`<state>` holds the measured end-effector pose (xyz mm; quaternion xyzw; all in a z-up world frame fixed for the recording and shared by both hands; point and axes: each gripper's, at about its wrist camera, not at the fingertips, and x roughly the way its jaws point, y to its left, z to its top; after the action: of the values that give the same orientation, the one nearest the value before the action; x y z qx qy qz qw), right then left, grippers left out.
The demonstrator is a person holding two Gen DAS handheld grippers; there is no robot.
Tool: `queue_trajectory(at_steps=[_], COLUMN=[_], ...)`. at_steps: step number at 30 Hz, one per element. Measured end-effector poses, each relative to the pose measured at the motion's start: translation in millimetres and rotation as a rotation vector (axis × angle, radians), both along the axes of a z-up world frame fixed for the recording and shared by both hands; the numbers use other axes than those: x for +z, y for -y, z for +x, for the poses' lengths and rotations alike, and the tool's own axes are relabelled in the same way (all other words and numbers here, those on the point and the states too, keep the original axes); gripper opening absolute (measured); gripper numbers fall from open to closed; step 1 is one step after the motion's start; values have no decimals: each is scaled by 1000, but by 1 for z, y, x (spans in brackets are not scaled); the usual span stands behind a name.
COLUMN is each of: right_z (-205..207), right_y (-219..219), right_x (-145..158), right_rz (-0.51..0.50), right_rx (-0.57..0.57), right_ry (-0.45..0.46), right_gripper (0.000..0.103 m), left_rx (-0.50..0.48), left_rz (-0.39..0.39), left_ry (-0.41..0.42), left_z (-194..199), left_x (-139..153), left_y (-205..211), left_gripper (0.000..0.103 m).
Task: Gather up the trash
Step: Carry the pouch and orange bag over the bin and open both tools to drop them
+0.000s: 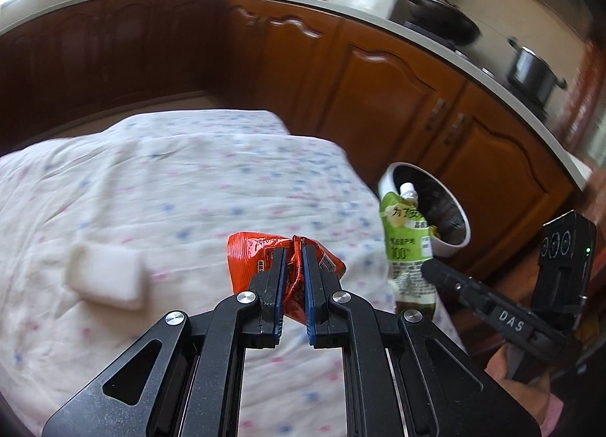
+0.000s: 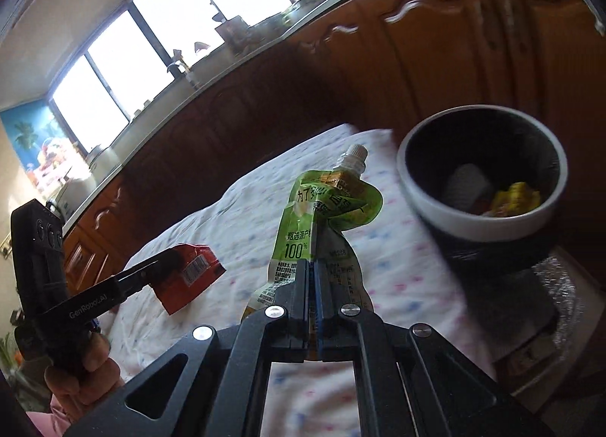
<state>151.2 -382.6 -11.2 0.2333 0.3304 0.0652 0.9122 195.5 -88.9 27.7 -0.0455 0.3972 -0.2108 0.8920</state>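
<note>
My left gripper [image 1: 293, 249] is shut on a crumpled red snack wrapper [image 1: 250, 249], held above the cloth-covered table [image 1: 151, 179]. My right gripper [image 2: 313, 264] is shut on a green spouted drink pouch [image 2: 299, 225], held upright over the cloth. The same pouch [image 1: 407, 244] shows at the right of the left wrist view, in front of the bin. A round bin [image 2: 416, 194] with a white rim and dark inside stands beyond the table's right edge. It holds a pale object and some yellow trash [image 2: 515, 198]. The red wrapper [image 2: 189, 278] and left gripper also show at the left of the right wrist view.
A white folded tissue or pad [image 1: 106, 278] lies on the cloth at the left. Brown kitchen cabinets [image 1: 397, 96] run behind the table under a pale counter. A wok [image 1: 439, 20] and a pot [image 1: 530, 69] sit on the stove. A person's hand [image 2: 83, 369] grips the left tool.
</note>
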Motion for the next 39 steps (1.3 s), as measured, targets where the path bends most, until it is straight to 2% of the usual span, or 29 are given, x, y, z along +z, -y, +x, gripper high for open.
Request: queue_trajectory(at_steps=[8,14,21,28,34,35,37,39], right_z=[1,23,48,63,77,79,80,80], right_y=[52,90,113,118,124,125,127,129], right_x=[8,9,4,-9,-17,-17,-19,-19], right_rz=[-32,-56,-75,-90,-85,-84,-77,-66], right_rx=[-125,-167,-176,-164,-162,-167,-173,-176], right_ry=[7,-13,-54,-97,-122,-125,-125,-124], right_gripper=[2,2,2,2,4,8,9,18], left_rx=[-138,-215,-282,-327,-330,-332,-341,-336], left_rz=[7,29,64,91,116,117,114,115], left_ry=[38,75,68,16,-25,-36,-52,-66], left_z=[10,31,63,86,97,99,101,102], left_x=[11,22,18,-5,-25,-28,-32,-34], left_y=[79,137,194,233,250,251,253,255], left_gripper=[7,7,7,8,8,8,11,20])
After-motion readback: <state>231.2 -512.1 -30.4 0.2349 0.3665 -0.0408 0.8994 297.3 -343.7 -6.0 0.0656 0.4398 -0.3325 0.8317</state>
